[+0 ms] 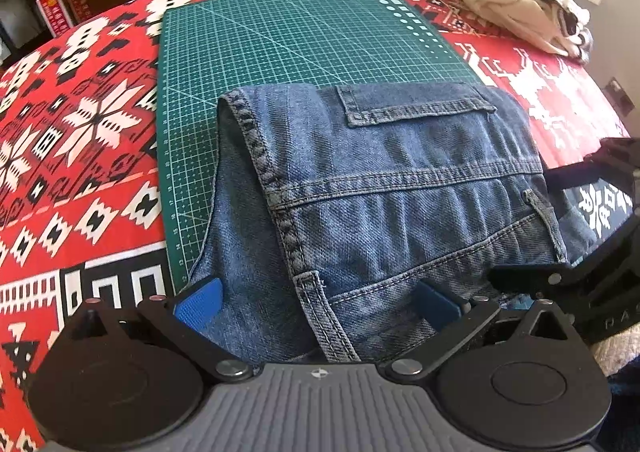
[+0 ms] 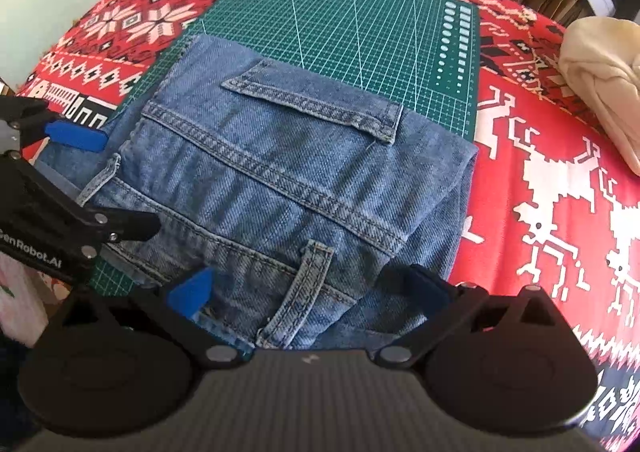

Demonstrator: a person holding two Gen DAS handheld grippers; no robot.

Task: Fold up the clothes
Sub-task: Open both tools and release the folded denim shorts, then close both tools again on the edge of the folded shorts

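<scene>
Hidden or cut off: the near edge of the folded blue denim jeans (image 1: 380, 188) passes under both gripper bodies, so the waistband edge is out of sight, and whether any finger pad presses the cloth cannot be told. The red, white and black patterned tablecloth (image 1: 80, 132) runs out of view on all sides. The green gridded cutting mat (image 1: 288, 36) is half covered by the jeans.

Tongs: the left gripper (image 1: 318, 302) stands wide open, its 2 blue pads straddling the denim; the right gripper (image 2: 308, 294) is likewise spread wide over the near edge.

Garment: the jeans lie folded into a compact rectangle on the mat, back pocket and belt loops uppermost. A crumpled cream cloth (image 1: 516, 0) lies well apart at the far right.
</scene>
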